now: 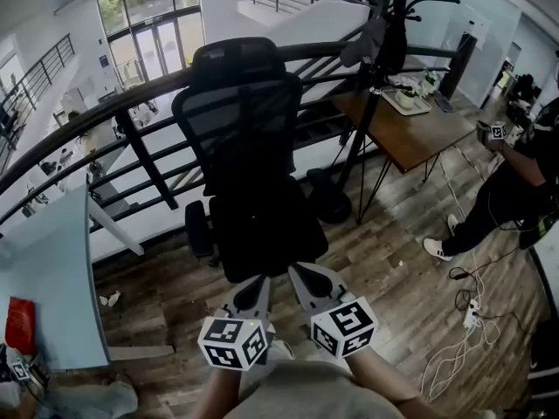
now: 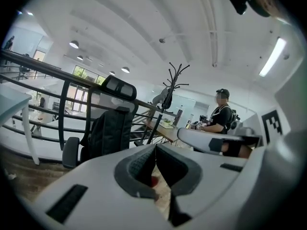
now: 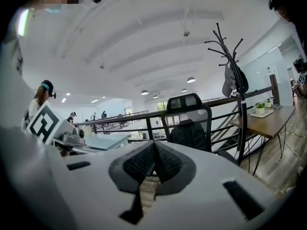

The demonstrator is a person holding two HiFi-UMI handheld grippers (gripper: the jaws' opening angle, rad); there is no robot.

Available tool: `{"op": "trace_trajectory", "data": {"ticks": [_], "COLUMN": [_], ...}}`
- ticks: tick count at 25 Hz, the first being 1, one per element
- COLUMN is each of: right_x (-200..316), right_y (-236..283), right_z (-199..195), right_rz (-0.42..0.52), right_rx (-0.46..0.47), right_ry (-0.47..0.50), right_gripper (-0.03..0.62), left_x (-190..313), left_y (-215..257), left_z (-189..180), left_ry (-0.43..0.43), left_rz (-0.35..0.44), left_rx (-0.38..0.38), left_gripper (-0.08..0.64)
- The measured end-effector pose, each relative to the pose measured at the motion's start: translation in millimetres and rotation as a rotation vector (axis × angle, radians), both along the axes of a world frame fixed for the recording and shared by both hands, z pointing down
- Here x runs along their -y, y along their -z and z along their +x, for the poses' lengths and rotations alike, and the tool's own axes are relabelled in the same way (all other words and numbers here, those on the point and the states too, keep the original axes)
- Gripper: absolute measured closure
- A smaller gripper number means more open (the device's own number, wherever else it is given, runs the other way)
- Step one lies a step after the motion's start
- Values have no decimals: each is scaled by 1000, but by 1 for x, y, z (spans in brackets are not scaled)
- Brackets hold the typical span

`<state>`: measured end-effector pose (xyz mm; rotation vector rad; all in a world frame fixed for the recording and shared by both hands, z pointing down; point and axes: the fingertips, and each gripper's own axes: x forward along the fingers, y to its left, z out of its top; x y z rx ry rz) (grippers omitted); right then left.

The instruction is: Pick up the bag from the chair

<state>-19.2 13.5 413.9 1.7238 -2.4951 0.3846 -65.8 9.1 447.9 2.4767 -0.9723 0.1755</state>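
Observation:
A black bag (image 1: pixel 265 223) stands on the seat of a black office chair (image 1: pixel 238 103), leaning against its mesh back. In the head view both grippers hover just in front of the seat's near edge, apart from the bag. My left gripper (image 1: pixel 256 285) is shut with nothing between its fingers. My right gripper (image 1: pixel 302 278) is also shut and holds nothing. The left gripper view has the bag (image 2: pixel 111 131) beyond the closed tips (image 2: pixel 155 150). In the right gripper view the bag (image 3: pixel 189 134) sits ahead of the closed tips (image 3: pixel 154 145).
A dark railing (image 1: pixel 131 112) runs behind the chair. At the right are a wooden desk (image 1: pixel 410 133), a coat rack (image 1: pixel 389 24) and a standing person (image 1: pixel 515 177). Cables (image 1: pixel 458 326) lie on the wood floor. A pale table (image 1: pixel 52 269) stands left.

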Motion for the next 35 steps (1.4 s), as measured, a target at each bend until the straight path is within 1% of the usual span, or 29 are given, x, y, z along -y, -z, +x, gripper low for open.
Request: {"op": "trace_trajectory", "data": {"ticks": [12,17,21,25,29,32,35], "right_x": [96,124,137,149,168,185,205], "right_y": [-4,-6,-6,-7,-4,-2,-5], "right_z": [-7,-12,-13,-4,9,14,18], "right_rz": [17,14,7,6,24,36,39], "right_rx": [-4,-2,8,11,13,18,19], "right_ry": [-6,-14,-18,-33,-53,-44,-11], "right_gripper": [591,591,591,591,591,591,591], "left_x": [99,127,144,157,171,185,204], "left_y": [-3,-6,-7,-9,-11,-12,-14], "left_z": [-9,-16,-18,-11,-5,-2,3], "left_ry": [-9,-9,-16,-9,0,18,47], "left_rz": [28,29,40,38,44,52,56], "left_rx": [3,12,29,31,36,35,40], "left_gripper": [557,557,557,557,557,557,557]}}
